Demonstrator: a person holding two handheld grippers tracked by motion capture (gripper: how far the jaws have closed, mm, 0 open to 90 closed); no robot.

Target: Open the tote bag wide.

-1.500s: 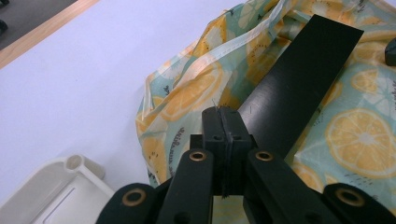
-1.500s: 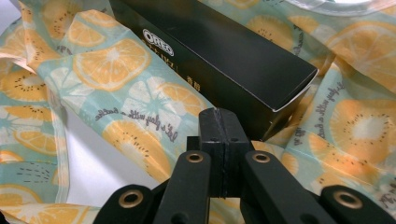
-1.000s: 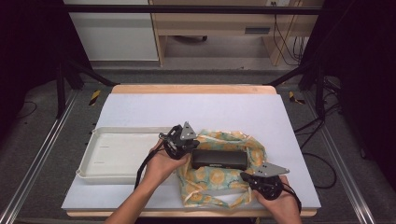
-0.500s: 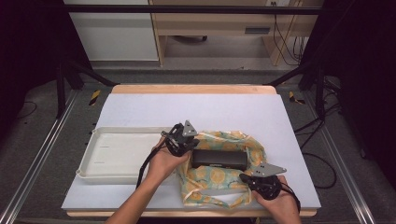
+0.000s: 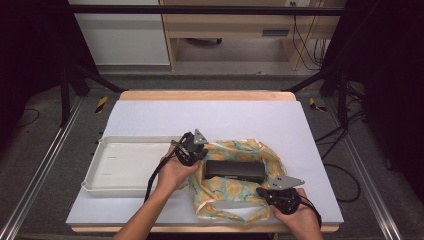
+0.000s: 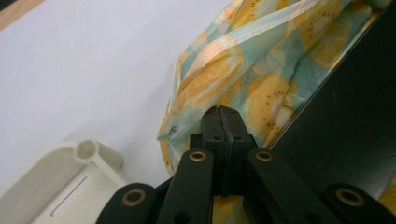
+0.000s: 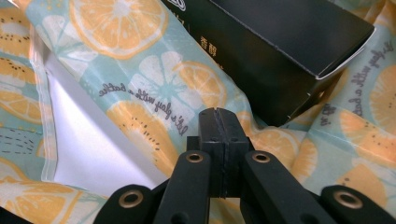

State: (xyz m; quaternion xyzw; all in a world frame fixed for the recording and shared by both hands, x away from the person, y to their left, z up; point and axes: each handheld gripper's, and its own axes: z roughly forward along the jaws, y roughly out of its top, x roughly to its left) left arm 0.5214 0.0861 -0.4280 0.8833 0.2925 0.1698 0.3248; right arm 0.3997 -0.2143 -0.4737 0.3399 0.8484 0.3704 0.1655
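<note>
Two jaw pairs closed, nothing pinched, flanking black box on fruit-print cloth: left gripper nine o'clock, right gripper five. Wrapping barely begun; next, open and pinch a cloth corner.

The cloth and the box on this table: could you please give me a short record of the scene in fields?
cloth: orange-slice print, spread on the white table
box: black, long, lying on the cloth
tray: cream, empty, left of the cloth
left claw: shut, at the cloth's left edge beside the box
right claw: shut, over the cloth near the box's end
</note>
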